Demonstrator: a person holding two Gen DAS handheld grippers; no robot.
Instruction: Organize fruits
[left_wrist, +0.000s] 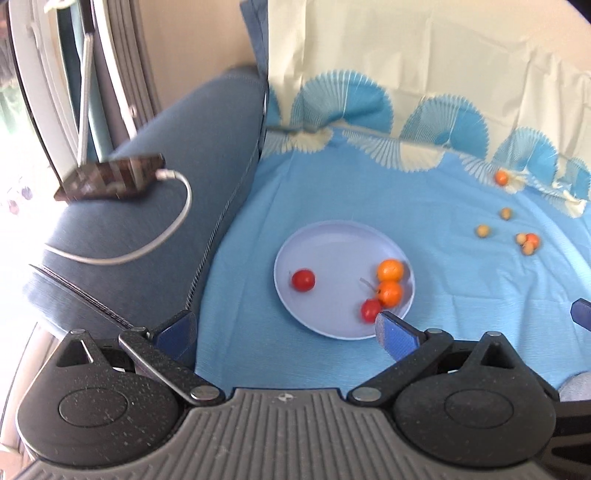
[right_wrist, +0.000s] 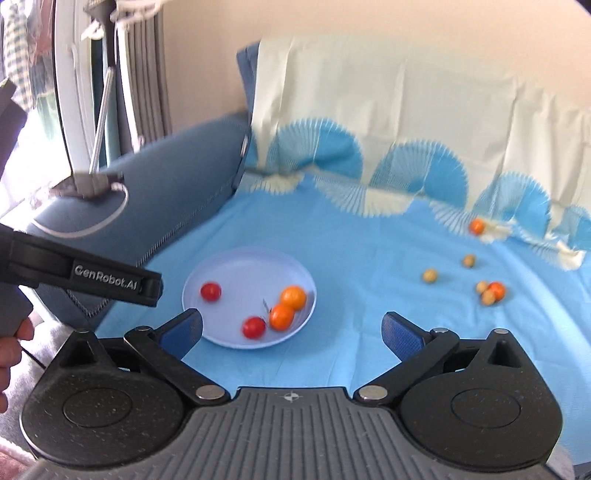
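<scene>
Left wrist view: left gripper (left_wrist: 284, 328) empty, jaws wide apart, above the near rim of the lilac plate (left_wrist: 325, 243). On the plate two red fruits (left_wrist: 303, 280) and two orange fruits (left_wrist: 390, 270). Off to the right on the blue sheet (left_wrist: 406, 206), loose pale fruits (left_wrist: 482, 230) and small orange ones (left_wrist: 501, 178), well apart from the plate. No writing legible.

Right wrist view: right gripper (right_wrist: 291, 330) likewise empty, jaws spread, plate (right_wrist: 229, 258) ahead left, loose fruits (right_wrist: 430, 275) ahead right. Probably best to reach for one stray at a time, centred between the jaws, closed gently to avoid bruising or rolling. On the other tool's arm (right_wrist: 110, 282): "GenRobot.AI"
</scene>
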